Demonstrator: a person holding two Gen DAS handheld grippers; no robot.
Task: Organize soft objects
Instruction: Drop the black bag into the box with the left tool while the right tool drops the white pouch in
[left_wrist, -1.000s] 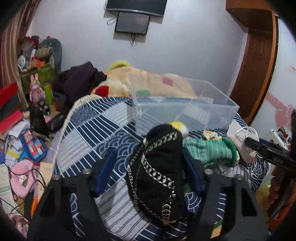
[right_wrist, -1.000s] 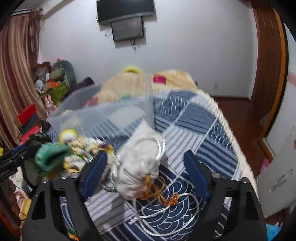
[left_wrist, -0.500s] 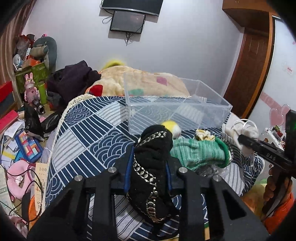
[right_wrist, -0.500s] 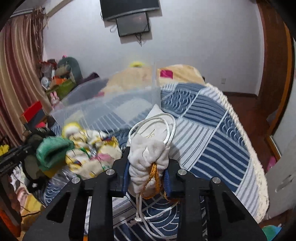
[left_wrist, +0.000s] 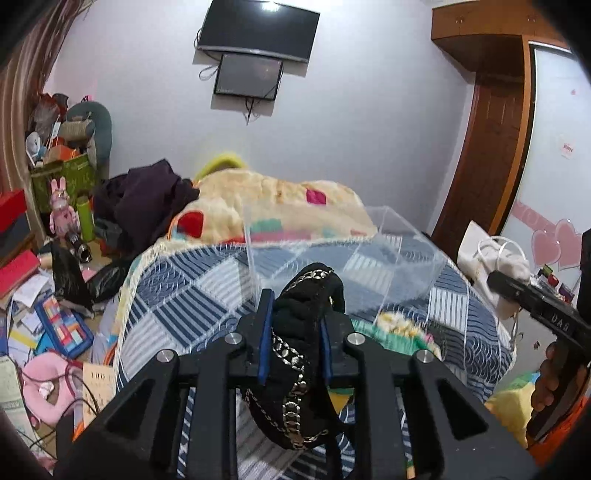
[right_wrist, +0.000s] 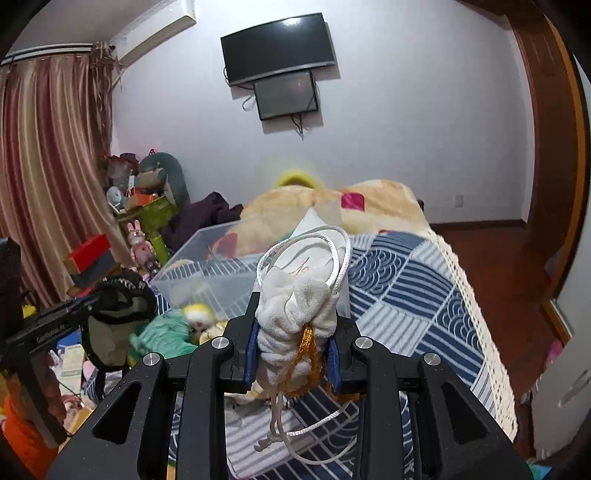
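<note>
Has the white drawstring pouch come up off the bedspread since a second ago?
Yes. The white drawstring pouch, clamped in the right gripper, has risen: its top now overlaps the clear bin's rim.

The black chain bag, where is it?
The black chain bag is pinched in the left gripper, up off the bed, just before the clear box.

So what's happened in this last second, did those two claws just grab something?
Yes. The left gripper closed on the black chain bag, the right gripper on the white drawstring pouch, and both lifted them off the bed. The clear bin stayed put.
</note>
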